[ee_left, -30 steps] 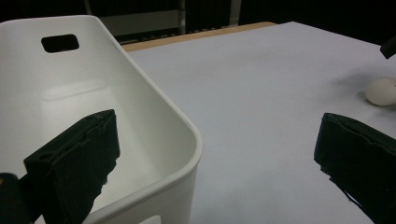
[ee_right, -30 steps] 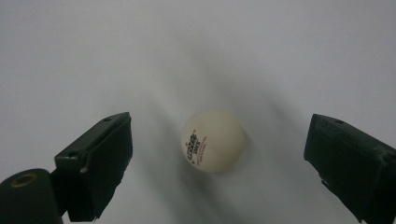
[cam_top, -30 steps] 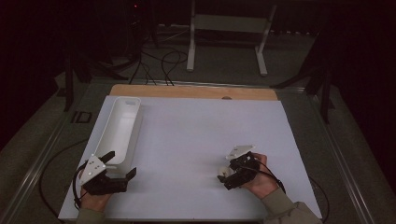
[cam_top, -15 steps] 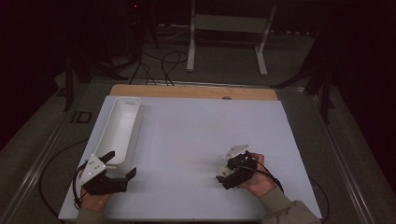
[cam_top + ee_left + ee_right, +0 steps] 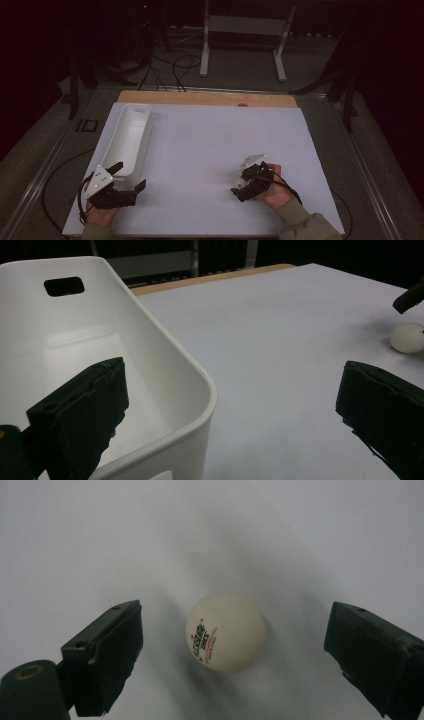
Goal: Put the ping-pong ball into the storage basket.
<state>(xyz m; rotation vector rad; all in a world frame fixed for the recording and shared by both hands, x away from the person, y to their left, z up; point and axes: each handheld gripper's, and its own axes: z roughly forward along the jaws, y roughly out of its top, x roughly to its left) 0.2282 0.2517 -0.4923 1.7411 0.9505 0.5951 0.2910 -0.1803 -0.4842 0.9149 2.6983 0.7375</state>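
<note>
A white ping-pong ball (image 5: 225,631) with red print lies on the white sheet, between the two jaws of my right gripper (image 5: 235,614), which is open and not touching it. In the high view this gripper (image 5: 240,183) rests low on the sheet at the front right. From the left gripper view the ball (image 5: 409,337) lies far off at the right. My left gripper (image 5: 129,176) is open at the front left, at the near end of a long white bin (image 5: 116,145). One jaw hangs over the bin's inside and the corner rim (image 5: 202,382) lies between the jaws.
A white sheet (image 5: 210,140) covers the table, with a wooden strip (image 5: 207,98) along its far edge. The bin has a handle slot (image 5: 63,286) in its far wall. Beyond the table, stand legs (image 5: 205,50) and cables lie on the dark floor.
My right gripper has edged slightly left and nearer over the ball. The left gripper and the bin have stayed put.
</note>
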